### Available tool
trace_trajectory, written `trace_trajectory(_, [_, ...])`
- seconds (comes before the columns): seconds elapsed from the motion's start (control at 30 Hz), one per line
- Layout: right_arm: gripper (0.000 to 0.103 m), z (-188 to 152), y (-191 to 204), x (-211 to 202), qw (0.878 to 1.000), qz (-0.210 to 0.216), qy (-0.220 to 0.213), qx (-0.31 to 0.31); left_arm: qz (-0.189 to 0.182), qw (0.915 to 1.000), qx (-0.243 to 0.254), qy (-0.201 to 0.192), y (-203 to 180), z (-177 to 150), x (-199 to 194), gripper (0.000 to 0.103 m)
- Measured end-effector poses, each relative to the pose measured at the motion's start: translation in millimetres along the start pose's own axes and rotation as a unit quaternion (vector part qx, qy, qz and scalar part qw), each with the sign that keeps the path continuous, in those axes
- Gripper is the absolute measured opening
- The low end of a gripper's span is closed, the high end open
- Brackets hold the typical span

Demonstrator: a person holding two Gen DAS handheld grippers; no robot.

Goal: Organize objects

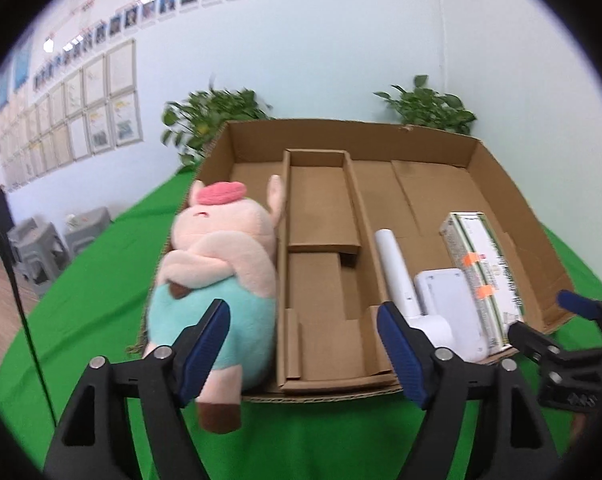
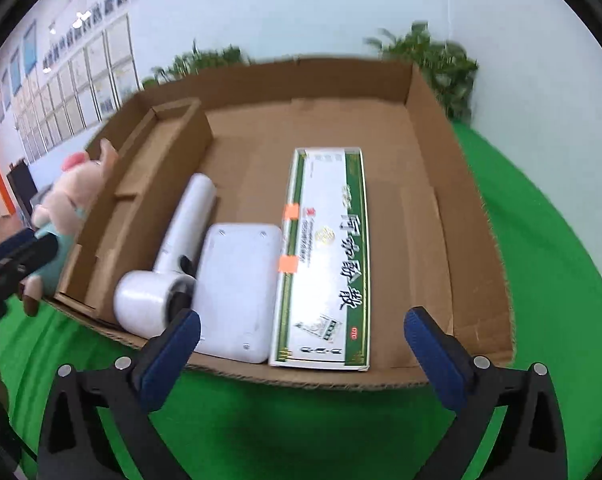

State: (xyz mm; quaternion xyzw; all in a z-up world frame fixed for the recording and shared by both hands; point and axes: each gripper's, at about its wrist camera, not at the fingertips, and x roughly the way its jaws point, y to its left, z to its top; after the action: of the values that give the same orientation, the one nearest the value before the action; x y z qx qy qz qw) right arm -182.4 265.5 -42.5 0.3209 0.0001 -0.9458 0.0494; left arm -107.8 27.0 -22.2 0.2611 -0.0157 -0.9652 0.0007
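A shallow cardboard box [image 1: 513, 216] [image 2: 433, 128] lies on the green cloth. A pink plush pig [image 1: 221, 264] [image 2: 77, 192] in teal trousers lies in its left compartment, feet over the near edge. A white hair dryer [image 1: 401, 276] [image 2: 181, 240], a white flat device [image 1: 449, 304] [image 2: 237, 288] and a green-and-white carton [image 1: 485, 264] [image 2: 325, 256] lie side by side in the right compartment. My left gripper [image 1: 305, 320] is open over the box's near edge, its left finger beside the pig. My right gripper [image 2: 303, 332] [image 1: 541, 316] is open at the near edge, above the device and carton.
A narrow cardboard divider tray [image 1: 321, 264] [image 2: 149, 184] sits between the pig and the hair dryer. Two potted plants [image 1: 429, 106] [image 2: 433, 68] stand behind the box against the wall. Grey stools [image 1: 57, 240] stand on the floor at the left.
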Motion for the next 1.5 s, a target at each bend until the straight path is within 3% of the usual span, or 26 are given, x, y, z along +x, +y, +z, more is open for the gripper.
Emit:
trace_trajectory(0.07, [0.103,-9.2,15.9,-8.5,0.999,-0.003,-0.031,-0.020,0.018,0.9997,-0.005,-0.016,-0.7,-7.7,-2.3,0.081])
trace_trajectory(0.27, [0.103,-18.8,35.6,-2.4,0.998,-0.005,-0.060,0.000,0.010,0.9999,-0.001,-0.013,-6.2,-19.3,12.3,0.081])
trace_trajectory(0.5, [0.103,-26.6,36.8,0.8,0.998,-0.024,-0.049,0.007,0.040,0.9985,0.020,-0.033,-17.3,-30.1,20.0,0.084])
trace_trajectory(0.83, [0.103,-26.1,37.0,4.3,0.999,-0.028,-0.038,0.005,0.037,0.9986,0.034,-0.013,-22.9,-30.5,26.7,0.102])
trace_trajectory(1.5, [0.103,-26.4,36.2,2.5,0.999,-0.028,-0.037,0.005,0.033,0.9989,0.031,-0.011,-21.3,-31.3,25.6,0.102])
